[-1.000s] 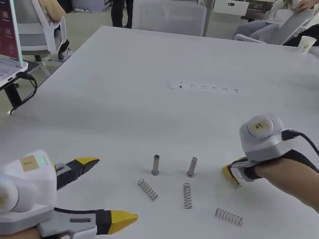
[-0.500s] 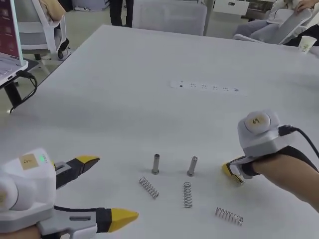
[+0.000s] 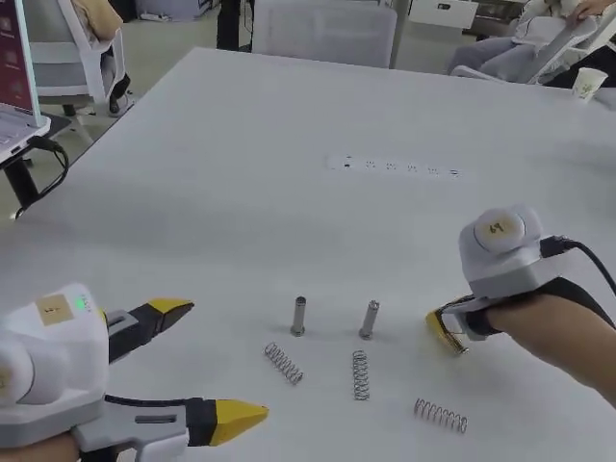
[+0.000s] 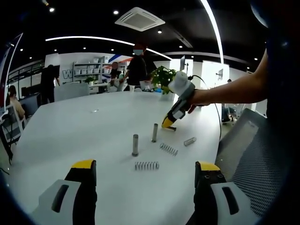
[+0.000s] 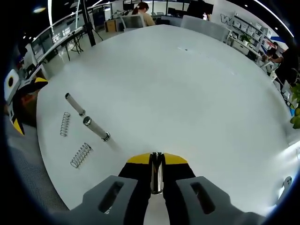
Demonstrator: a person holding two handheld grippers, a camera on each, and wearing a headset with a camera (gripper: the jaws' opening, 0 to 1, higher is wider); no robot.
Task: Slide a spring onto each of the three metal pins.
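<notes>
Left gripper (image 3: 204,362) hovers over the near edge of the white table (image 3: 241,192), jaws spread wide and holding nothing. Right gripper (image 3: 446,332) is closed tight on the first pin (image 5: 156,178). The second pin (image 3: 298,316) and third pin (image 3: 370,320) stand upright mid-table. First spring (image 3: 283,363), second spring (image 3: 360,374) and third spring (image 3: 441,416) lie flat near them. Yellow stickers on both grippers are too small to read.

White table (image 3: 241,144) – left pin (image 3: 298,316), right pin (image 3: 370,320) upright side by side; left spring (image 3: 283,364), middle spring (image 3: 360,374), right spring (image 3: 441,416) flat just nearer; socket strip (image 3: 395,167) far
</notes>
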